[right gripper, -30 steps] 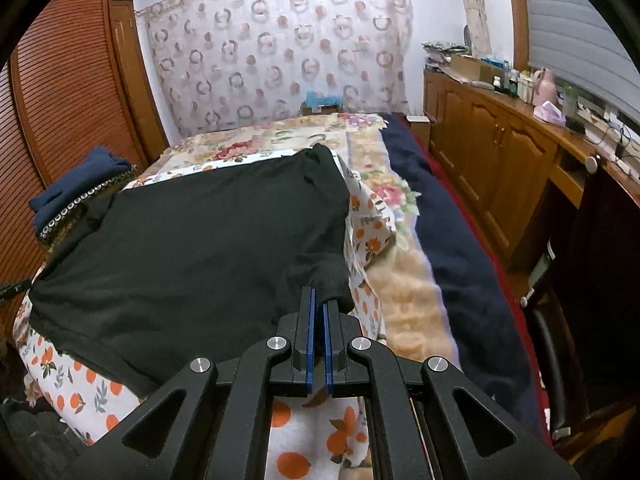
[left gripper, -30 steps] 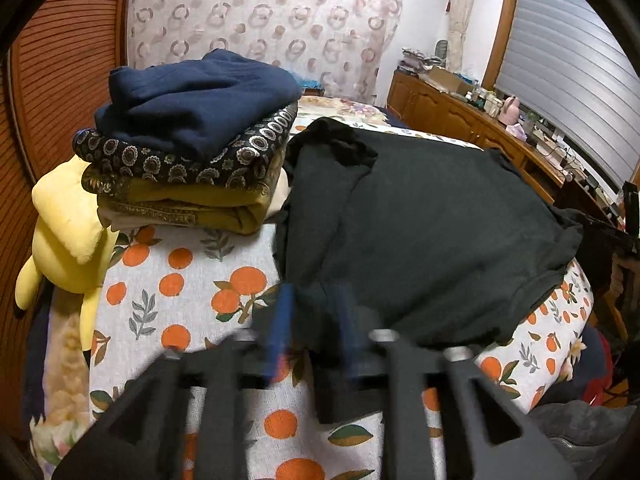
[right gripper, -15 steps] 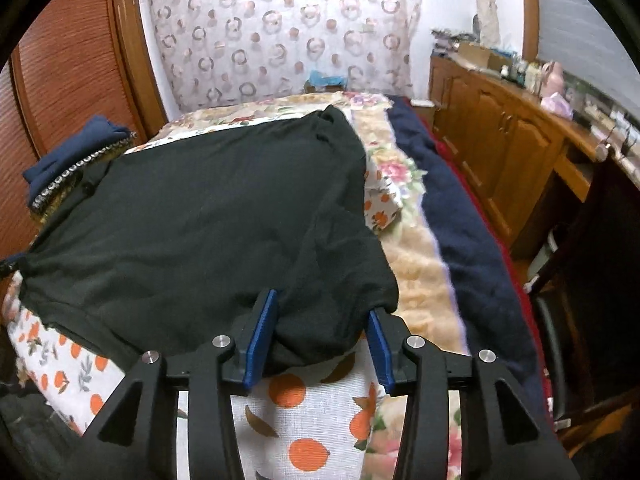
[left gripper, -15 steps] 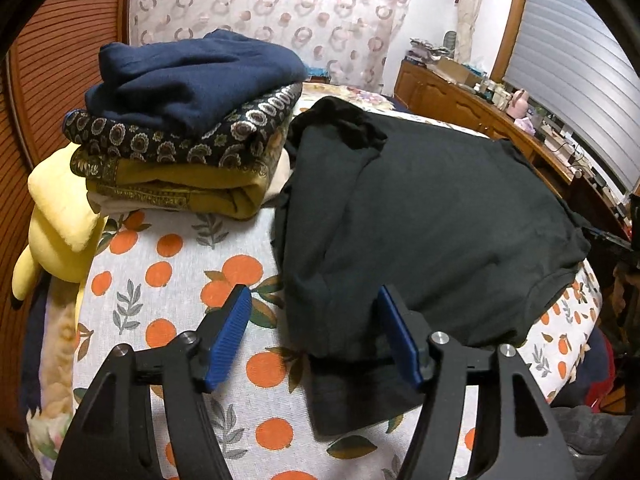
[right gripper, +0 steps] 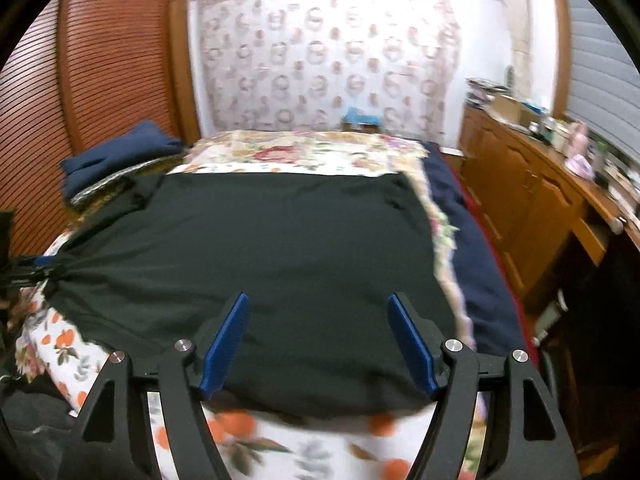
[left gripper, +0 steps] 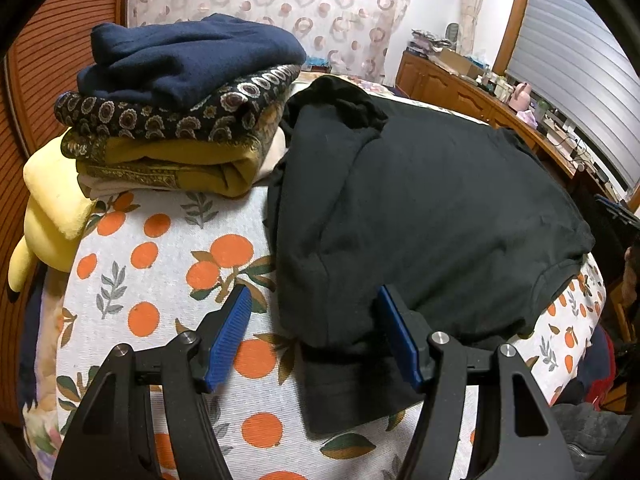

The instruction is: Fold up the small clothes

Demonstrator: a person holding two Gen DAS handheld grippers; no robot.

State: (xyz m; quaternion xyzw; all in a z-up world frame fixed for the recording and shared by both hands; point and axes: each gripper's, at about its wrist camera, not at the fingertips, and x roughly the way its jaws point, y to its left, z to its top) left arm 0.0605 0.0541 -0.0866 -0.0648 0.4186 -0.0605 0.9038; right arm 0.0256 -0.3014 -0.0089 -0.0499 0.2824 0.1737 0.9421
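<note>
A black garment (left gripper: 424, 216) lies spread on the orange-print bed sheet (left gripper: 160, 280); it also shows in the right wrist view (right gripper: 280, 260). My left gripper (left gripper: 314, 332) is open, its blue pads either side of the garment's near left corner, just above the cloth. My right gripper (right gripper: 318, 340) is open and empty over the garment's near right edge. That view is blurred.
A stack of folded clothes (left gripper: 180, 112), navy on top, sits at the bed's left by a yellow plush (left gripper: 48, 216). A wooden wardrobe (right gripper: 60, 112) stands left, a cluttered wooden cabinet (right gripper: 540, 200) right. A navy blanket (right gripper: 472, 260) runs along the bed's right side.
Both grippers opened and let go of the black garment. The right gripper has drawn back and swung left, so the garment now lies flat before it.
</note>
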